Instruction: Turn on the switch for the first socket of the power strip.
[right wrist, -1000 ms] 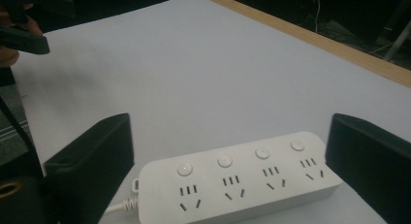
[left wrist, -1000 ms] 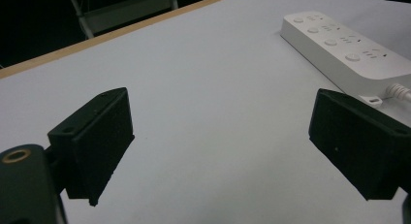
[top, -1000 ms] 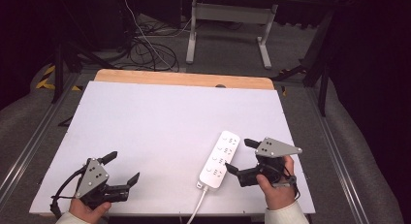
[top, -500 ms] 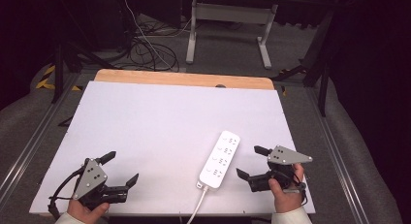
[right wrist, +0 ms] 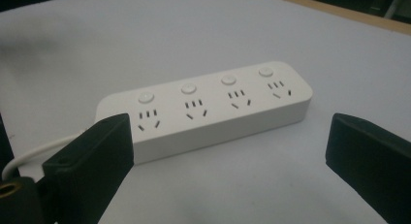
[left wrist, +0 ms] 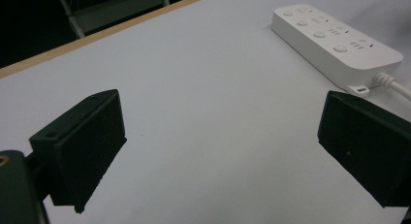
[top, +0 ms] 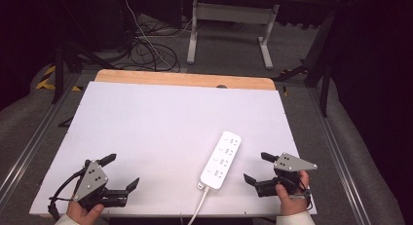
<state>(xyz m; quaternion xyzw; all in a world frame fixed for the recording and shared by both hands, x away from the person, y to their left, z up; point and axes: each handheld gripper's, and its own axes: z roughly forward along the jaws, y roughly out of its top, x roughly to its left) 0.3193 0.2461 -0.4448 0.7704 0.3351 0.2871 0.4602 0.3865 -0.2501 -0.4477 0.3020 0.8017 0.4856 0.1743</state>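
A: Start left; what's the left gripper [top: 119, 172] doing?

B: Jaws spread wide, nothing between them; it's at the near left corner of the white table [top: 160, 118], held in the person's left hand [top: 84, 213]; grey plate on top, black cable looping off its left side.

A: And ahead of it?

B: Bare tabletop just in front; in the left gripper view the power strip [left wrist: 334, 40] lies well off to its right, beyond the right jaw, not touching.

A: So the strip is btwn the two?

B: Yes, but much nearer the right one; a white four-outlet strip [top: 221, 159], lying flat, angled; its white cord [top: 195, 213] leaves the near end and runs off the table's near edge.

A: Right gripper [top: 255, 168]?

B: Also wide open, holding nothing; in the right hand [top: 290, 198] near the near right corner, jaws pointing left twd the strip.

A: Touching it?

B: No; just beside it, a gap shows. In the right gripper view the strip [right wrist: 208, 110] sits ahead, its long side facing the jaws, cord end behind the left jaw; four buttons and sockets face up.
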